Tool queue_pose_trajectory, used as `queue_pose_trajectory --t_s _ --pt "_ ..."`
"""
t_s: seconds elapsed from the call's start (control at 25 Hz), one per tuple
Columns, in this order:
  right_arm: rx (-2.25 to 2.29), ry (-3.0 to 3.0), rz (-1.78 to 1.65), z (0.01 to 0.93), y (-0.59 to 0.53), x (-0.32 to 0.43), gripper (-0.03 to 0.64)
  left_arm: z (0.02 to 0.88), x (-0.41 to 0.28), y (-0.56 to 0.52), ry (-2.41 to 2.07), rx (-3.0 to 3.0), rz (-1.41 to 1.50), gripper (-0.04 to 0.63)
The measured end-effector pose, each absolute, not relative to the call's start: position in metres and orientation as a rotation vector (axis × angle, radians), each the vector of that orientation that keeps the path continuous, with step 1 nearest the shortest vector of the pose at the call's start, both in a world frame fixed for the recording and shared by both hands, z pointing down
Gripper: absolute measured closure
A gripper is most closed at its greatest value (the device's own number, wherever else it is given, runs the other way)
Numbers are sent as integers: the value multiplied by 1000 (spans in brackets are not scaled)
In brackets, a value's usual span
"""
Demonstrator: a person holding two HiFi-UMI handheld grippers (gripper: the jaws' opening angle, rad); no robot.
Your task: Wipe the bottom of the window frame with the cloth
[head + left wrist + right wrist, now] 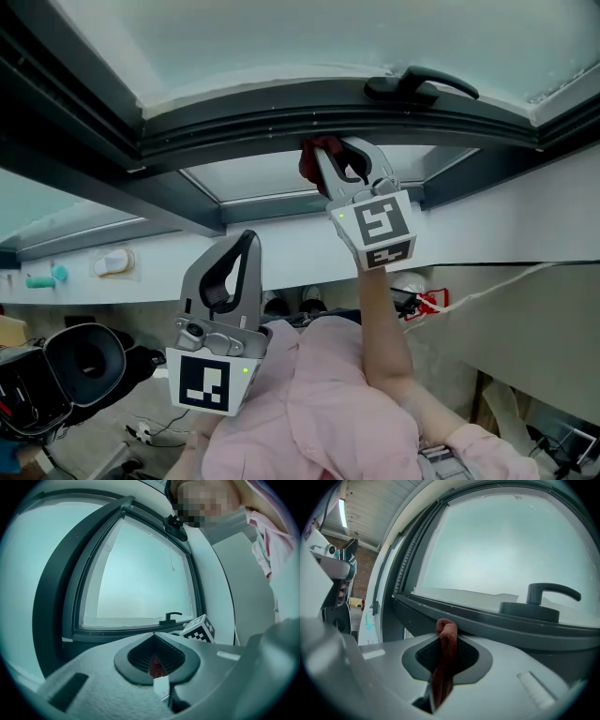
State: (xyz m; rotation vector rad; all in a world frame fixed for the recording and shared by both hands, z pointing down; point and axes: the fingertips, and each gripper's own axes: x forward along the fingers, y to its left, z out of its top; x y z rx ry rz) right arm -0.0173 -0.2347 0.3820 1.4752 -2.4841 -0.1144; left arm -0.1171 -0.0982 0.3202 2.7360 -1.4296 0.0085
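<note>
Rust-red cloth (307, 161) raised to the dark grey window frame (281, 117) by the right gripper (339, 157), on a bare forearm (380, 309) stretched up and forward from a pink garment (328, 412). Left gripper (246, 246) held low and close to the chest, jaws pointing up, well apart from the frame.

Only in the head view: the forearm, the garment and both grippers at once, with the black handle (422, 84) on the rail just right of the cloth. Only in the right gripper view: the cloth (447, 631) as a folded strip running down between the pads, its top at the lower edge of the frame (497, 620), touching or just short, hard to say. Only in the left gripper view: the whole pale pane (140, 573), with the right gripper's marker cube (199, 630) below the handle (171, 617).

Right gripper (444, 656) clamped tight on the cloth. Left gripper (157, 660) closed tip to tip, nothing pinched between the pads.
</note>
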Motion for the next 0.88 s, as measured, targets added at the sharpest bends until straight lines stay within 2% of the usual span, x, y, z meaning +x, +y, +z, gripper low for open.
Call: queue_pose_trajectory --t_s 0.88 --pt "1597 -2427 -57 383 -234 43 569 316 -89 -87 -1421 2763 19 595"
